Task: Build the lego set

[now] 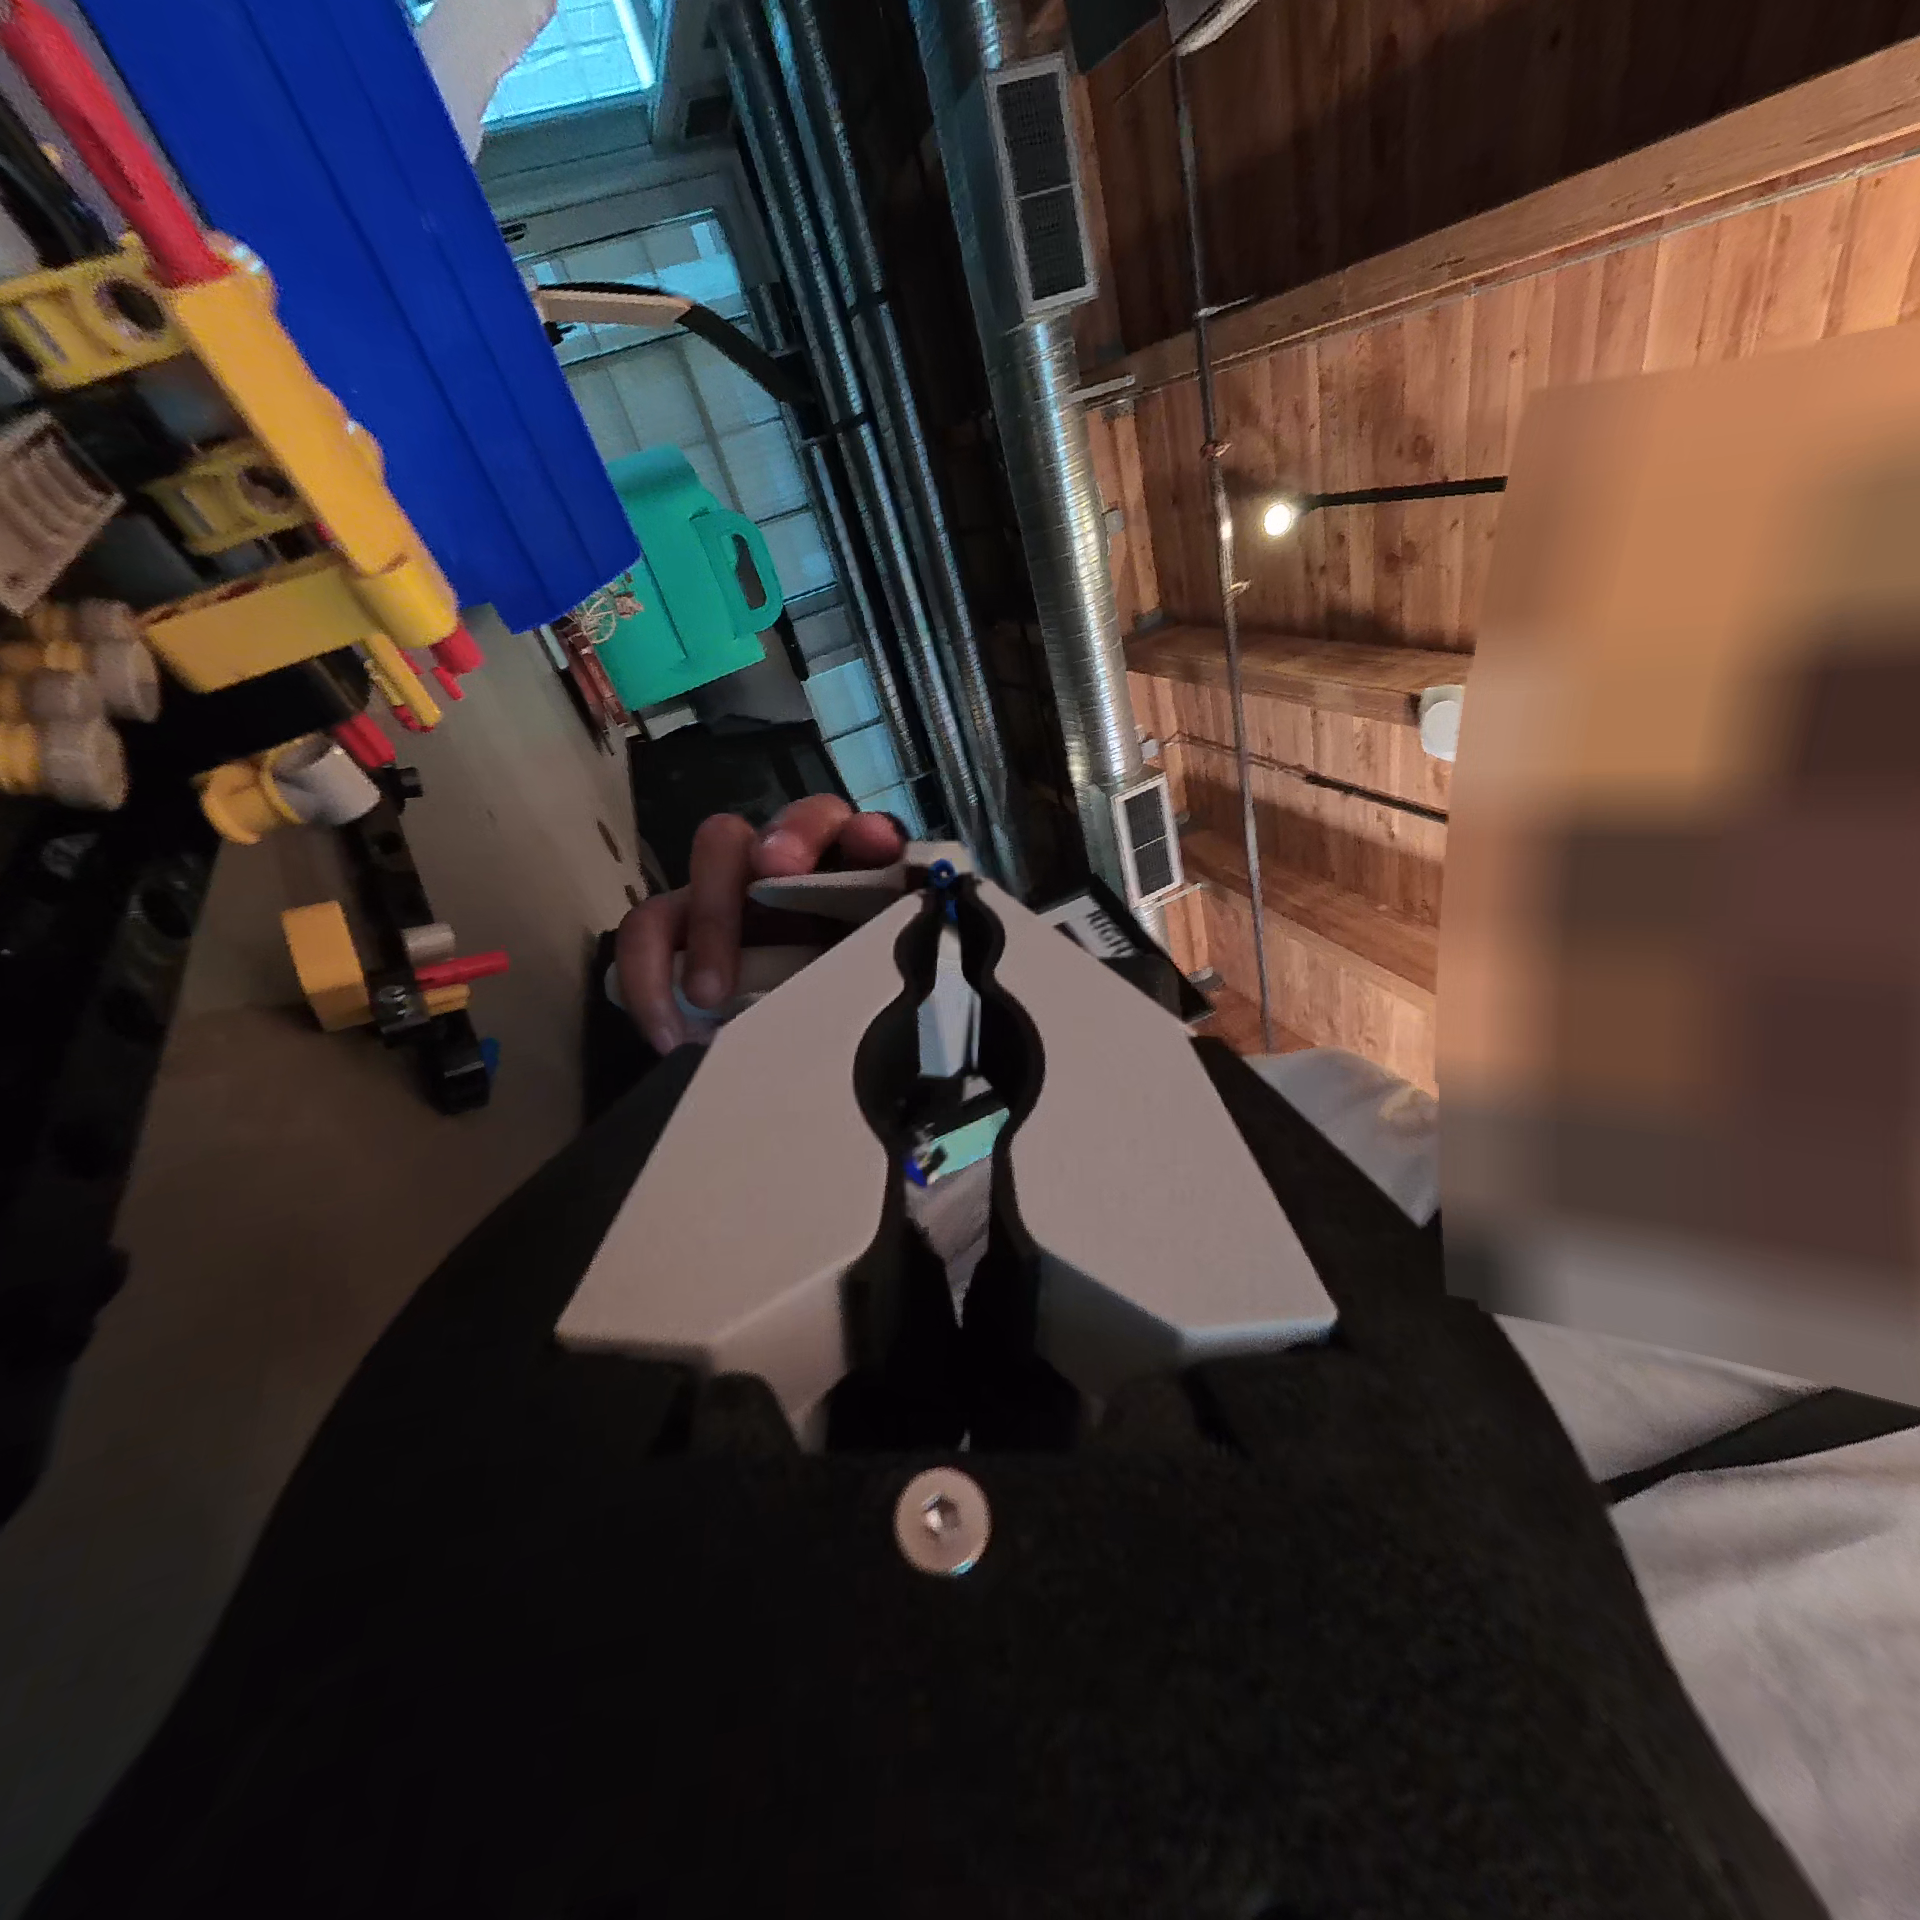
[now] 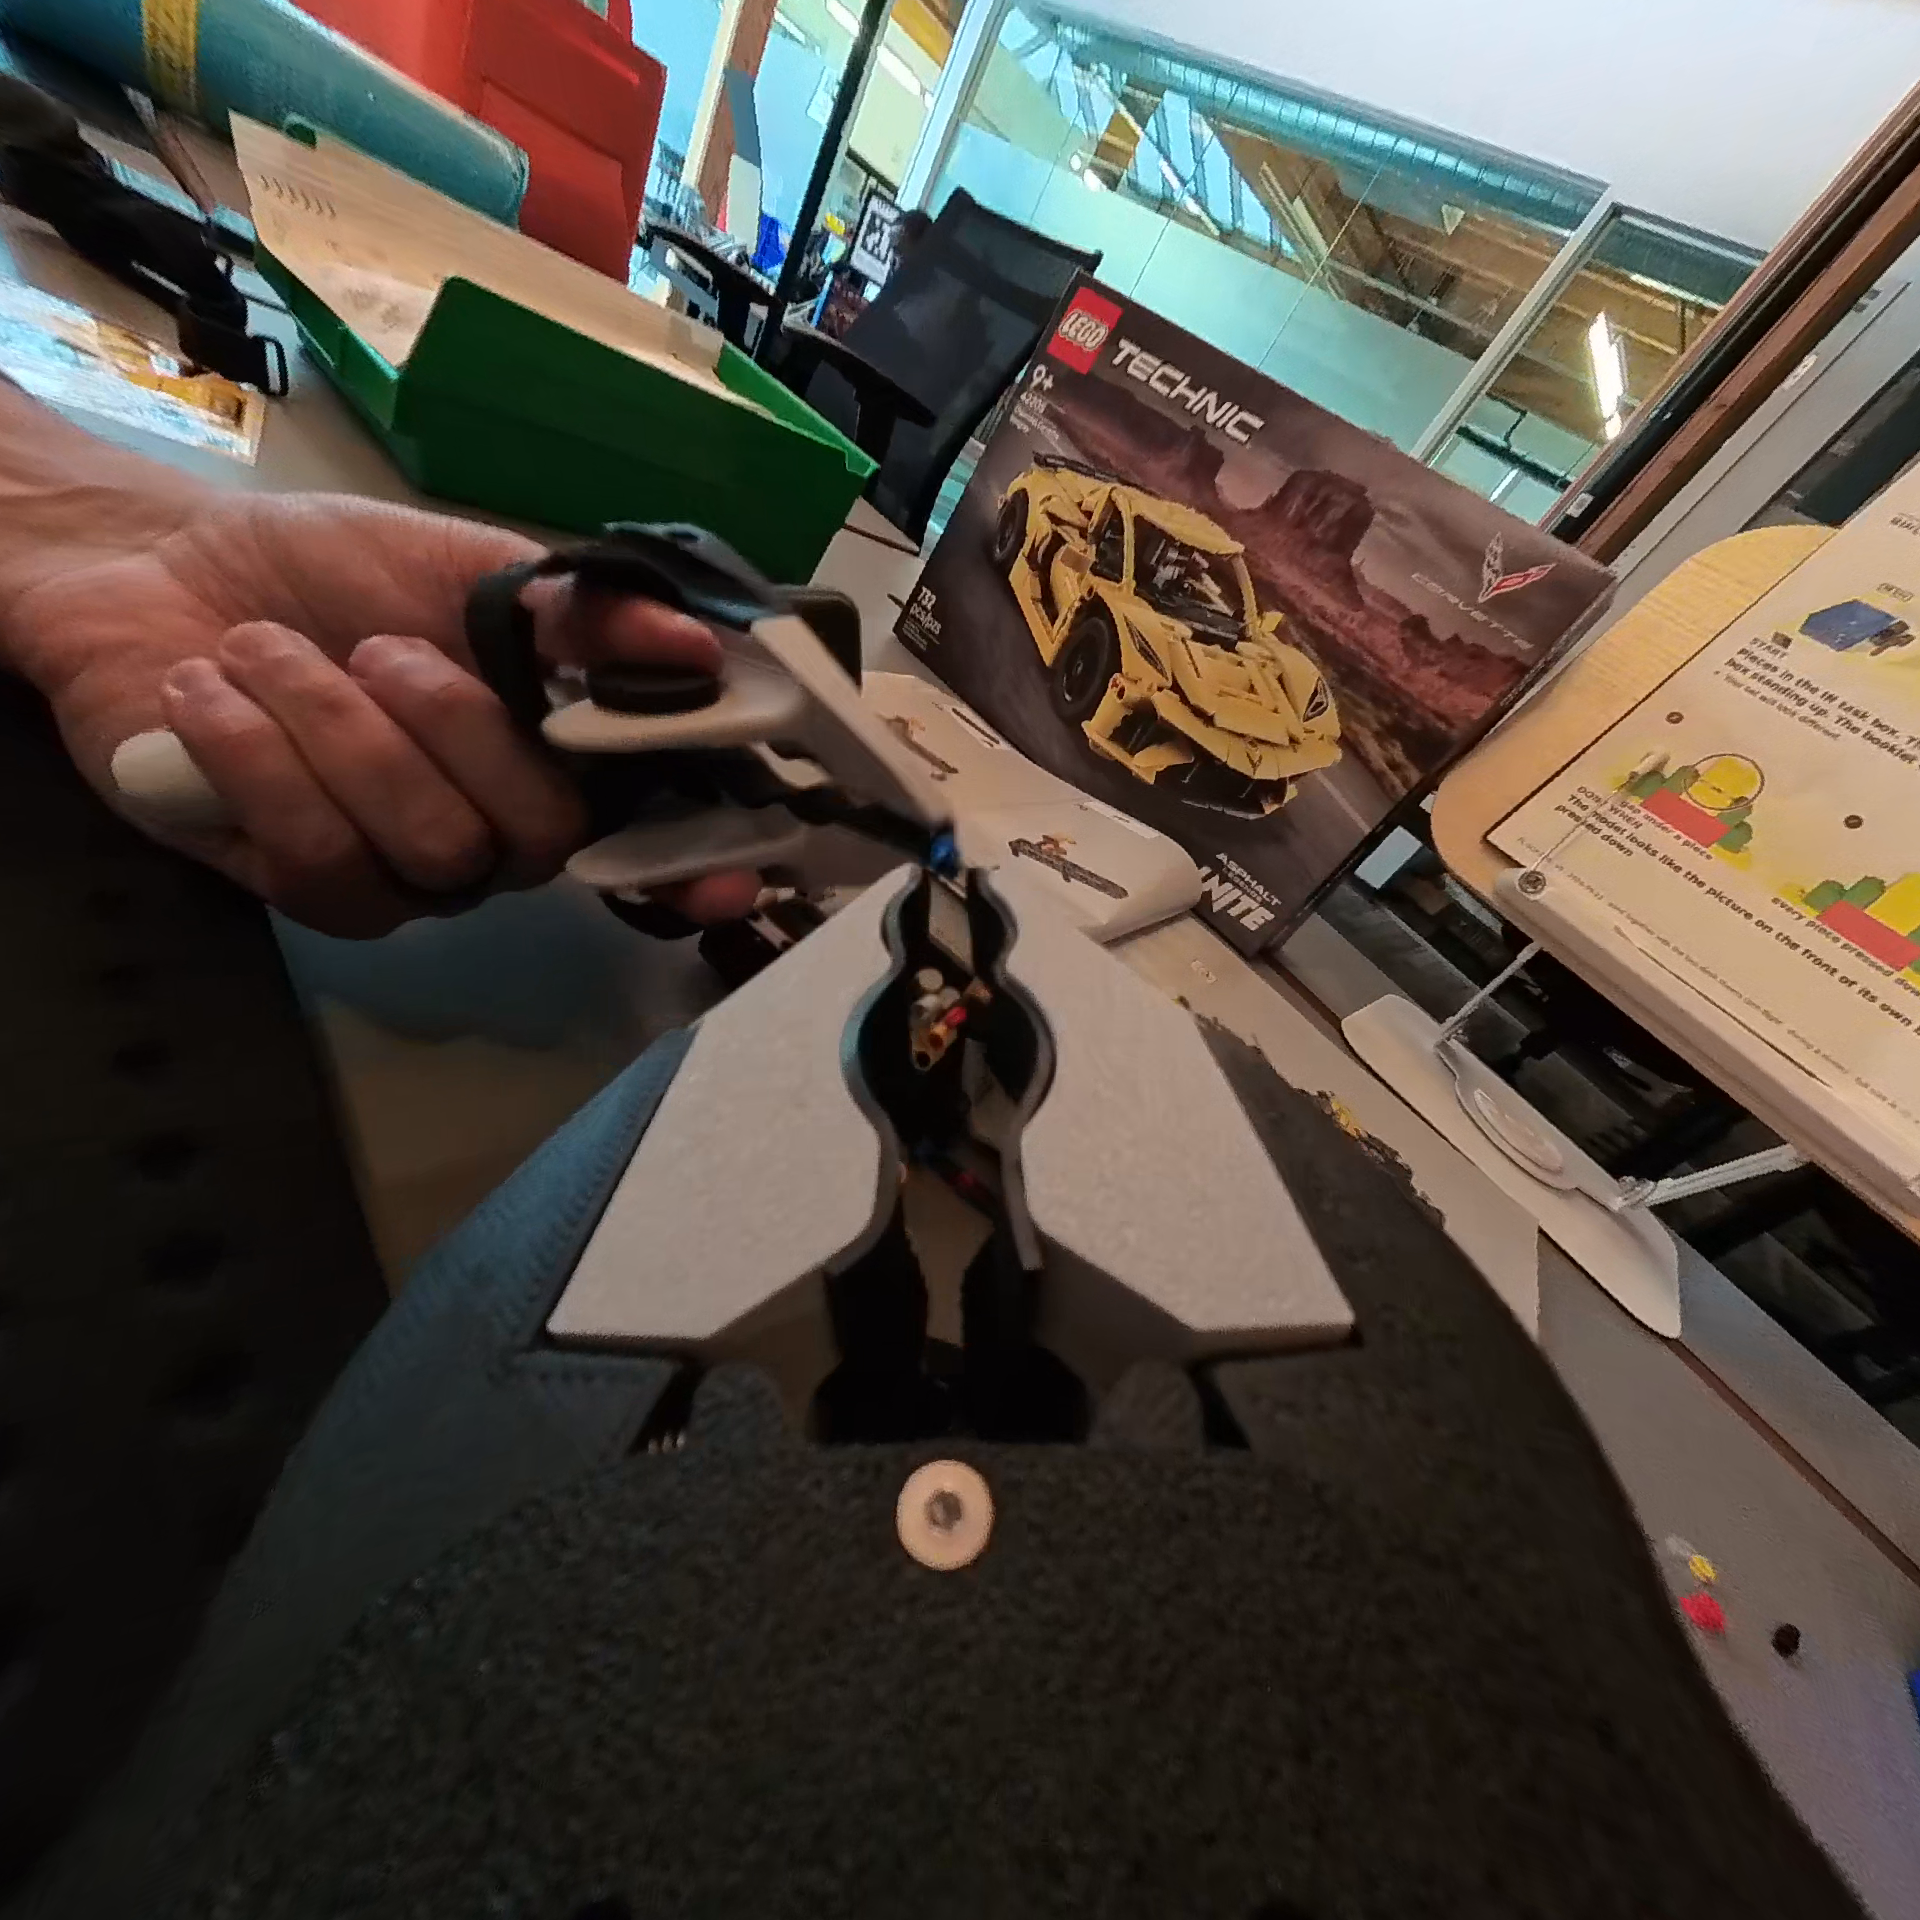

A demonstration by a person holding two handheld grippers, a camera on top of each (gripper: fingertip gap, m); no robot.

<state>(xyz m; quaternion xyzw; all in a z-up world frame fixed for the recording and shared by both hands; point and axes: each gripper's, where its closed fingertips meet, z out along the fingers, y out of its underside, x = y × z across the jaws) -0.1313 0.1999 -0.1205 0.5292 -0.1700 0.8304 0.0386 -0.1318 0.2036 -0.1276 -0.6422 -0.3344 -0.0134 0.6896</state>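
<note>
Well left of the blue pin, the partly built yellow-and-black model sits on the worktop, so you will have a short carry once this pass is done. The pin itself is held up in the air, where both sets of tips meet. Your left gripper is clenched, with the pin pinched at the very end of its fingers. Your right gripper noses in just under the pin with its fingers almost together. Whether it has any bite on the pin I cannot tell.

This looks like a hand-over or a regrip. Keep the left clenched until the right grips the pin's body squarely, not its tip. Ease off slowly, and do not twist, as a piece this small would likely spring away.

Right of the pin stands the set's box, and farther right the instruction sheet. Check the pin's orientation there first.
</note>
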